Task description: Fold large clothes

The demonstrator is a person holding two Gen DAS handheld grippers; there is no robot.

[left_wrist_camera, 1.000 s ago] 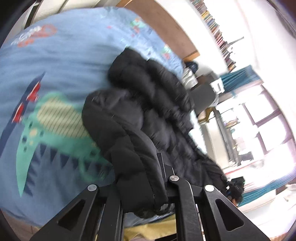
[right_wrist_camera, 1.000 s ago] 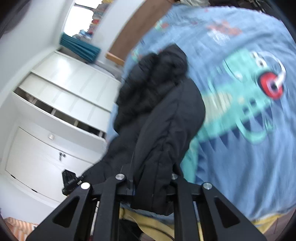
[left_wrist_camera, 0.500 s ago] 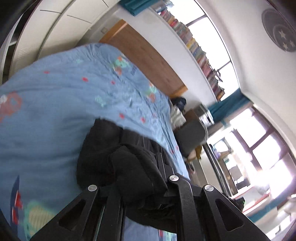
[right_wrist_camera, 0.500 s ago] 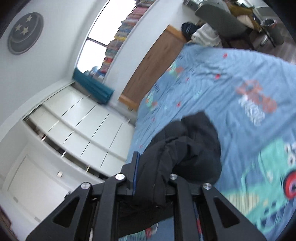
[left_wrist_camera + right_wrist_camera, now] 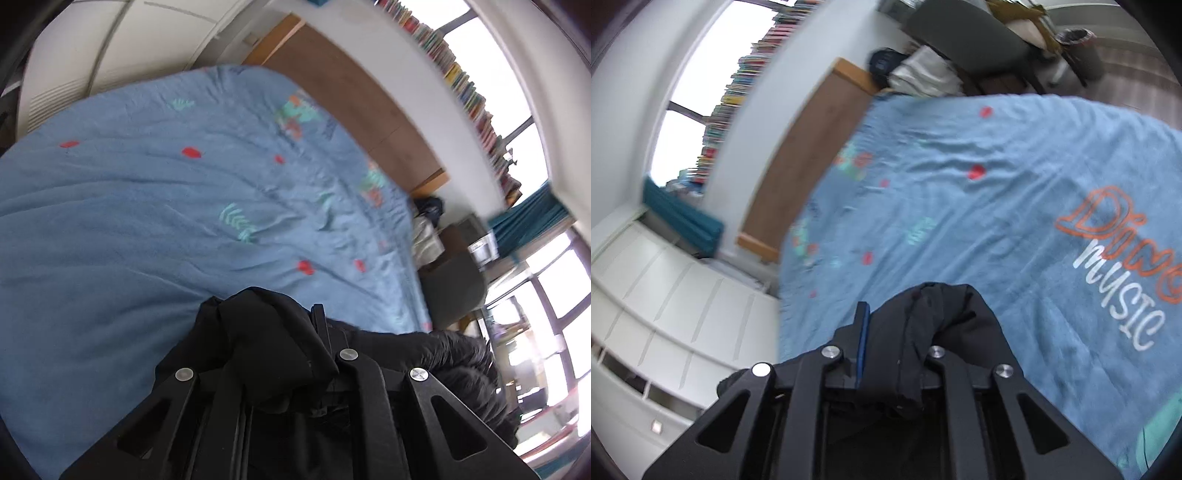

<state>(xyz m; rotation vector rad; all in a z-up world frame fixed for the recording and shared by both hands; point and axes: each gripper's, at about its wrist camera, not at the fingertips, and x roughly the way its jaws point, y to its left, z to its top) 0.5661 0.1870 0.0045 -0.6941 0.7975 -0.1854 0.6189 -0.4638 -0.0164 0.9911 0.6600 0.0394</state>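
A black puffer jacket (image 5: 266, 343) is bunched over my left gripper (image 5: 275, 332), which is shut on a fold of it above the blue dinosaur bedspread (image 5: 147, 206). More of the jacket trails to the right in the left wrist view. My right gripper (image 5: 897, 339) is shut on another fold of the same jacket (image 5: 945, 317), held over the bedspread (image 5: 997, 177). The fabric hides most of both pairs of fingertips.
A wooden headboard (image 5: 354, 96) closes the far end of the bed. White cupboards (image 5: 657, 295) stand along one side. A chair with clothes (image 5: 938, 66) and a desk by the window (image 5: 546, 288) stand on the other side.
Both grippers have carried the jacket up and forward along the bed. The jacket now bunches close at the fingers, and more of the bed's far end and headboard is in view.
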